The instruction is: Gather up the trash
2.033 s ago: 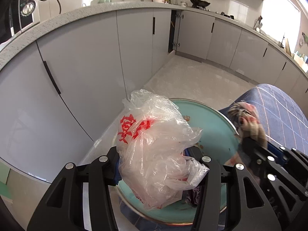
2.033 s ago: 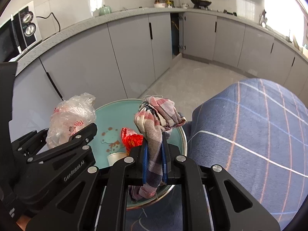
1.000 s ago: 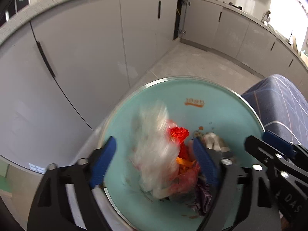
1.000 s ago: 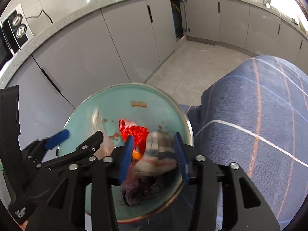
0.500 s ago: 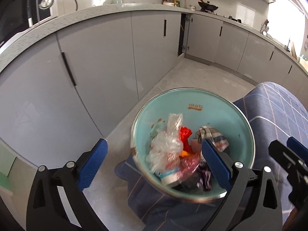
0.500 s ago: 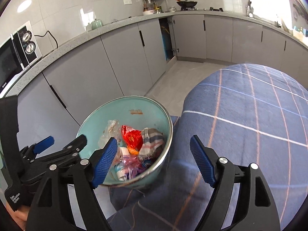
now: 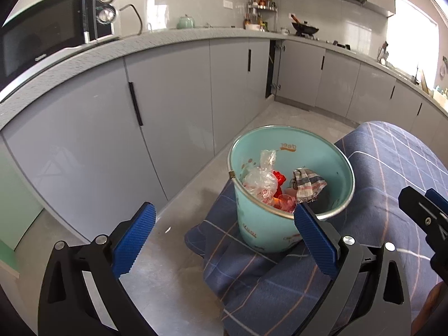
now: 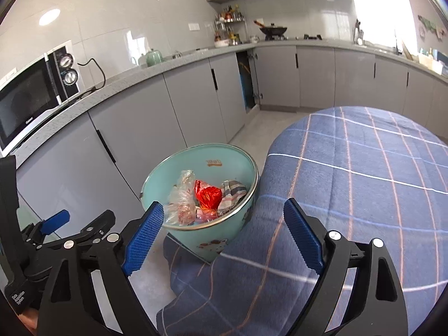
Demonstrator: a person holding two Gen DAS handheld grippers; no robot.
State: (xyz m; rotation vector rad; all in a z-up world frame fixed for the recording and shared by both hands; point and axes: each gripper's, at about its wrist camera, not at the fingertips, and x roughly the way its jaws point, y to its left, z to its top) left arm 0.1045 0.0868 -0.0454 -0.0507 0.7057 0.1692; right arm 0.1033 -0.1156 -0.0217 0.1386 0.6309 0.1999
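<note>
The left gripper (image 7: 224, 235) is seen spread wide with nothing between its blue pads (image 7: 134, 238). The right gripper (image 8: 224, 232), whose jaws have just been opening, is likewise released and empty. The trash is found inside the teal bin (image 7: 252, 218) on the floor beside the checked cloth (image 8: 350, 173): a clear bag (image 7: 260, 177), a red wrapper (image 8: 208, 196) and a plaid rag (image 7: 308, 184).

Plastic bag (image 7: 260, 180) and checked cloth (image 7: 308, 184) dropped in bucket (image 7: 343, 168), both tools opened, withdrawn
</note>
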